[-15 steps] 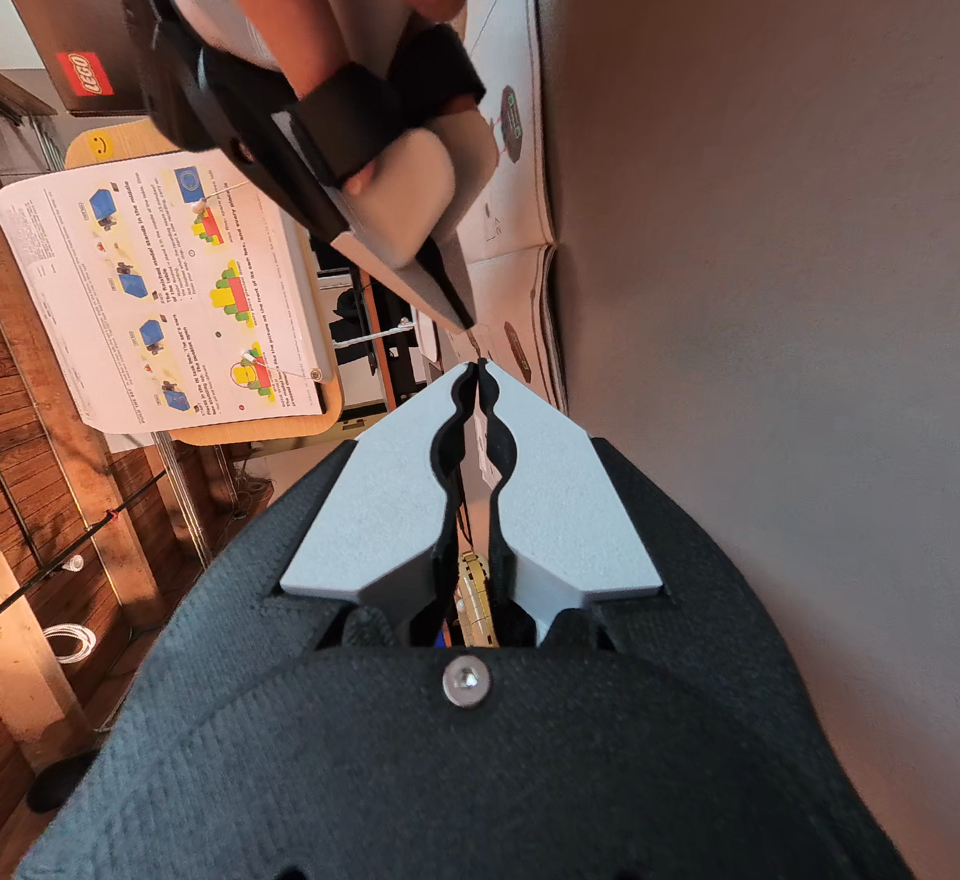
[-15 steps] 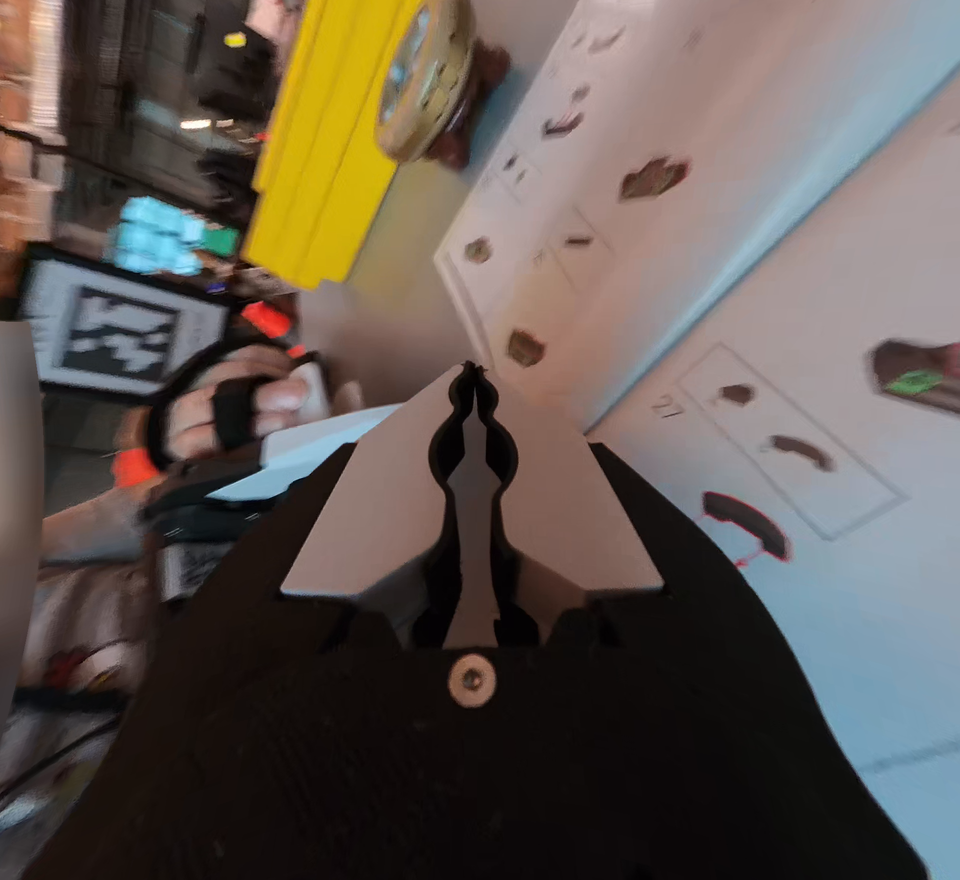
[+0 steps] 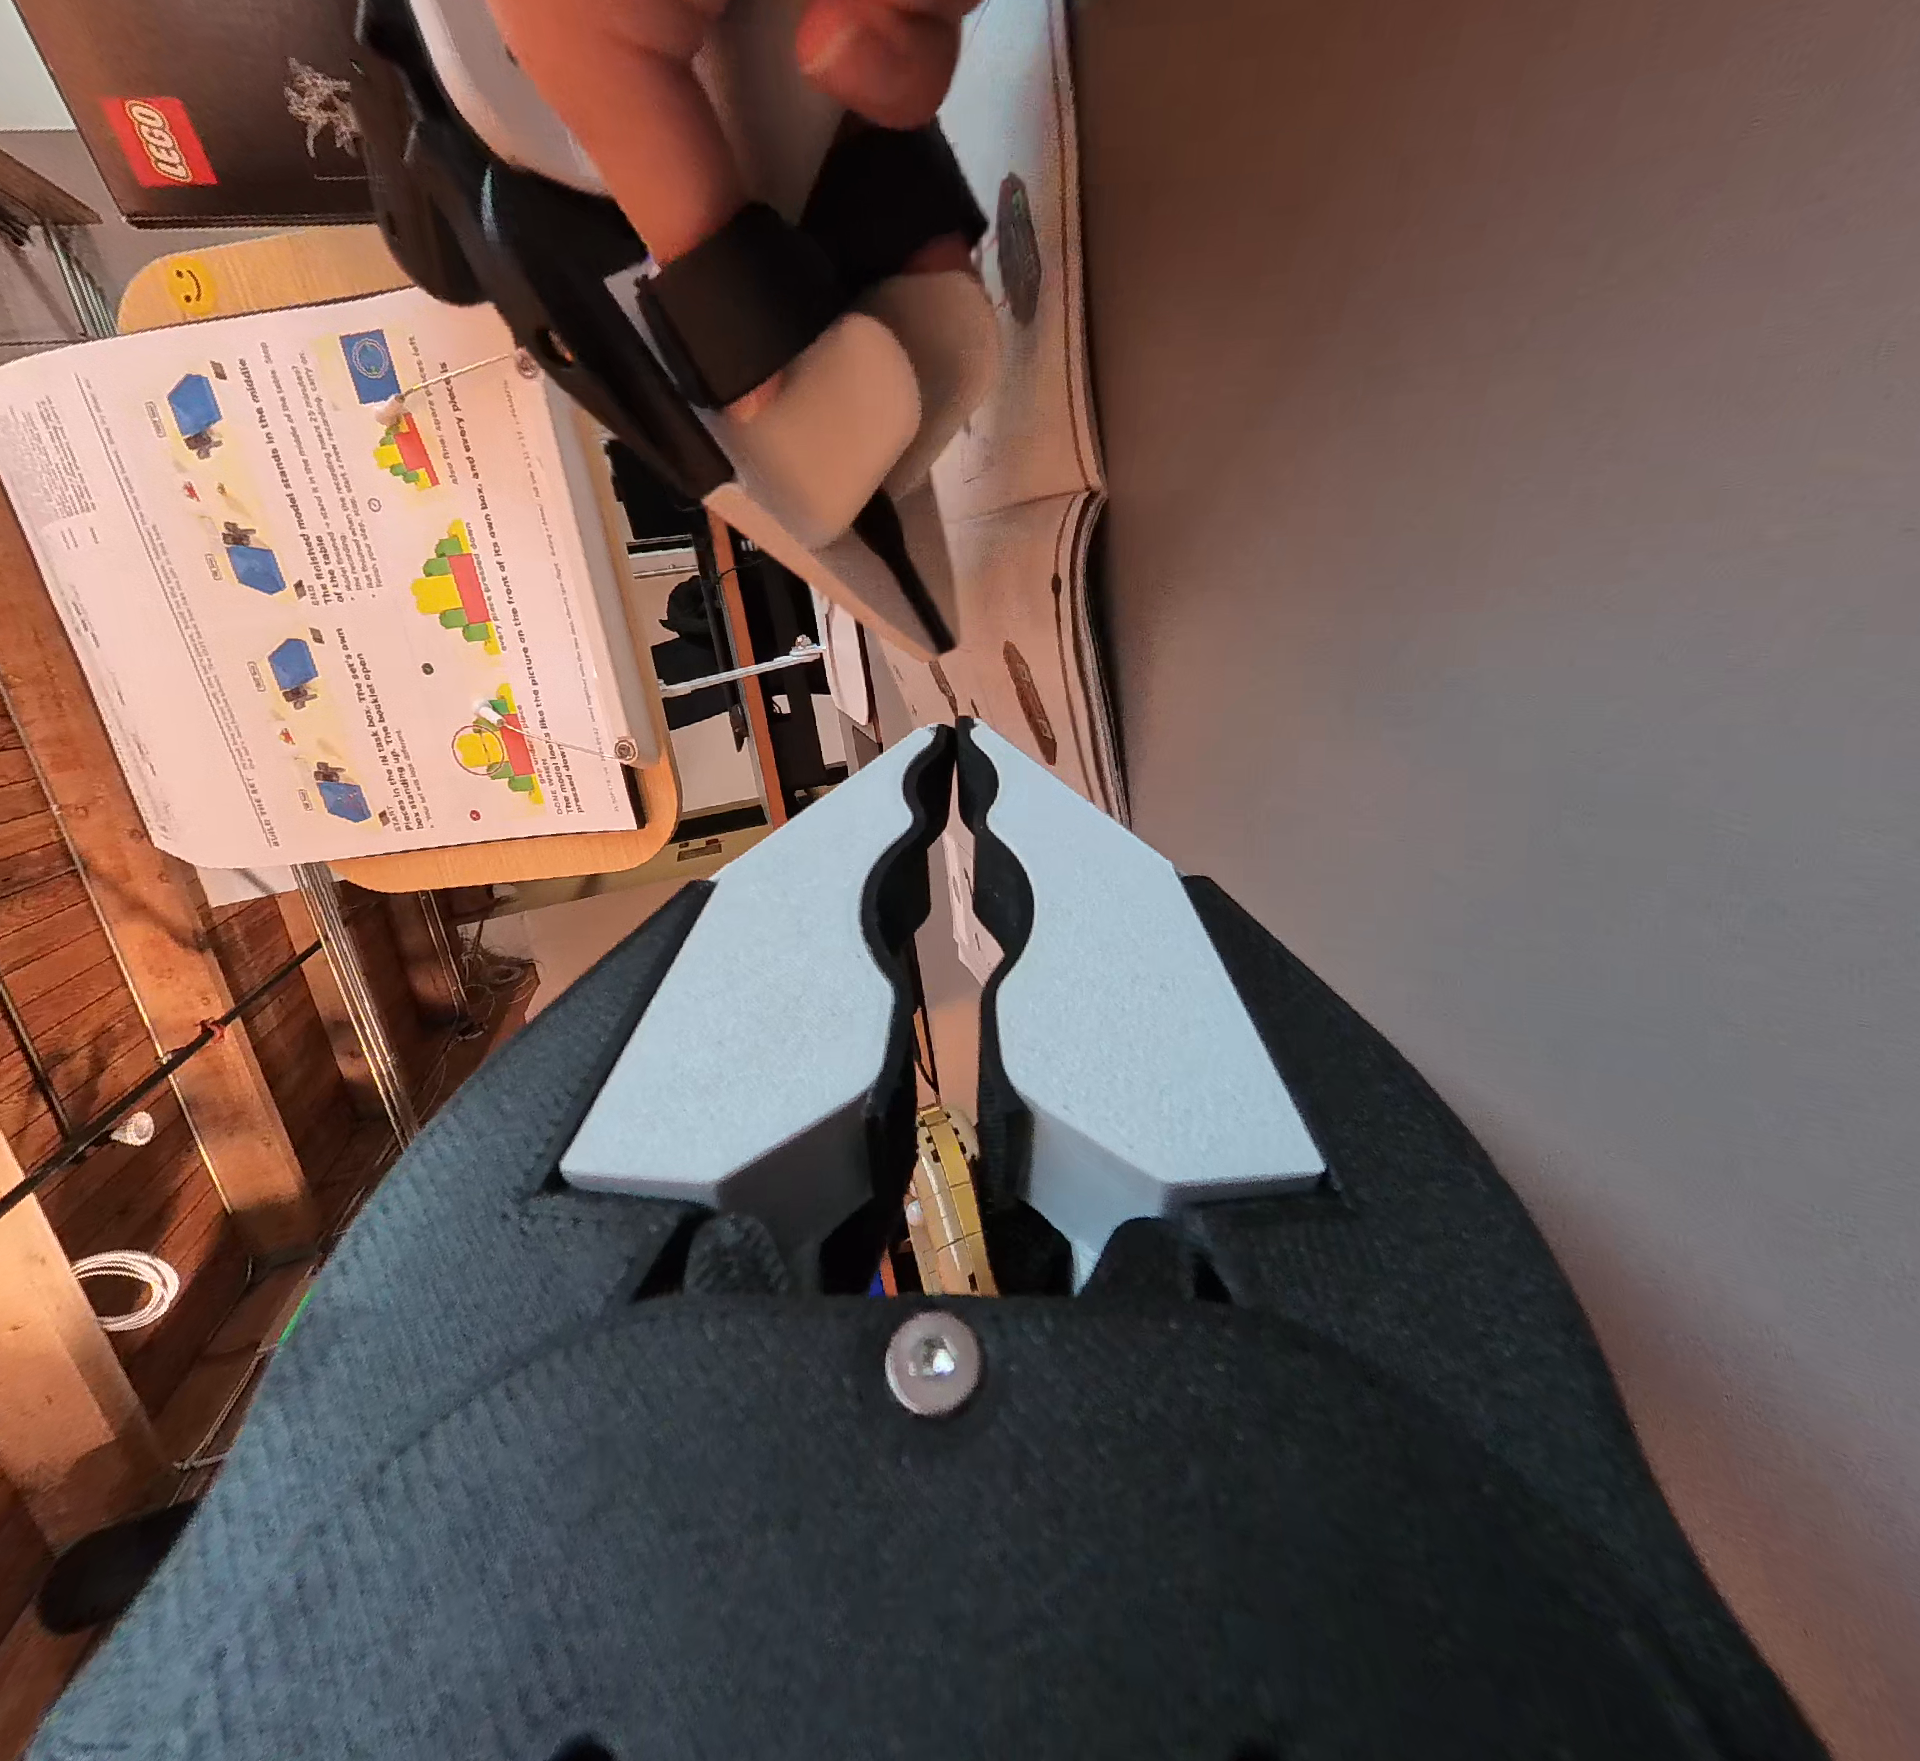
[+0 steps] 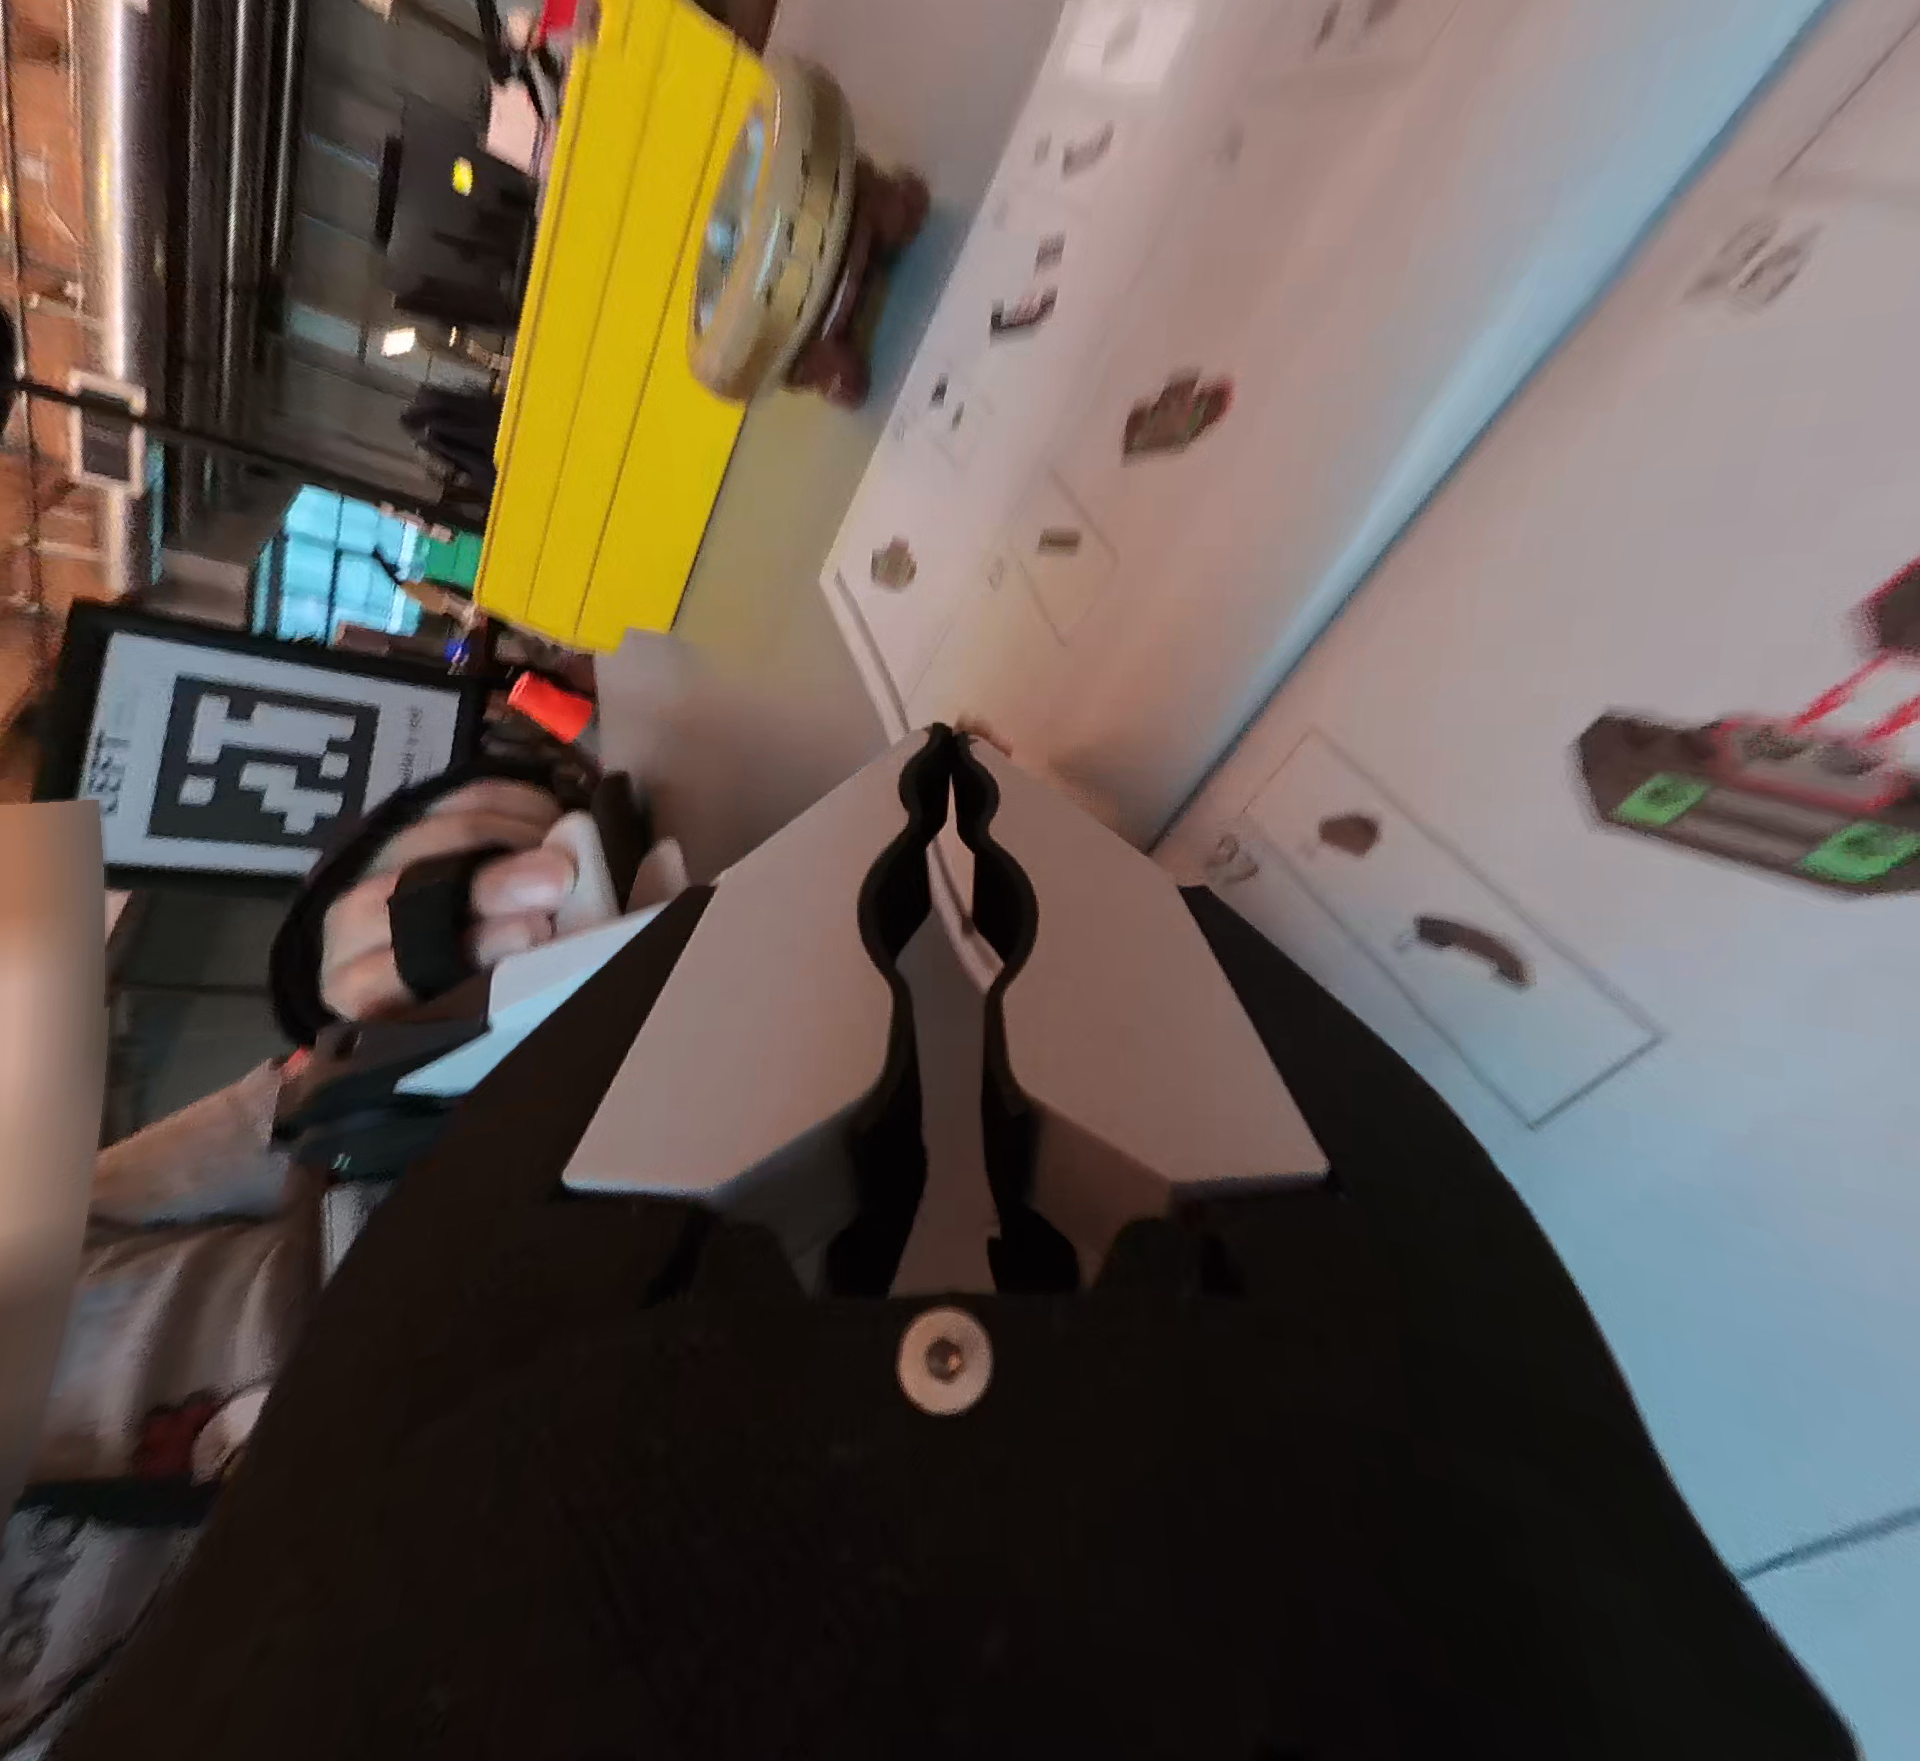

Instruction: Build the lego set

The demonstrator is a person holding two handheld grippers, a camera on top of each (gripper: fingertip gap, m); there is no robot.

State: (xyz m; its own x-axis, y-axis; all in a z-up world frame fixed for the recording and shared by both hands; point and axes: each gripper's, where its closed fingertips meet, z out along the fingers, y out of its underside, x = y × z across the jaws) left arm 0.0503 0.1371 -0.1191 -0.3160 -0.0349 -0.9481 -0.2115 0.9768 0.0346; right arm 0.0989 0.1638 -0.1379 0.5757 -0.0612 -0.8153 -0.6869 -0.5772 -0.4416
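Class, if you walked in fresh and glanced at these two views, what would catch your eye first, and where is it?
Likely the yellow box at the right view's upper left, a round tan model against it. Next, the open instruction booklet spread across that view's right. In the left view, the hand-held right tongs hang just above the left tongs.

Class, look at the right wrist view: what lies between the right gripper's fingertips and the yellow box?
Bare tabletop and the near corner of the open instruction booklet lie between the right gripper and the yellow box.
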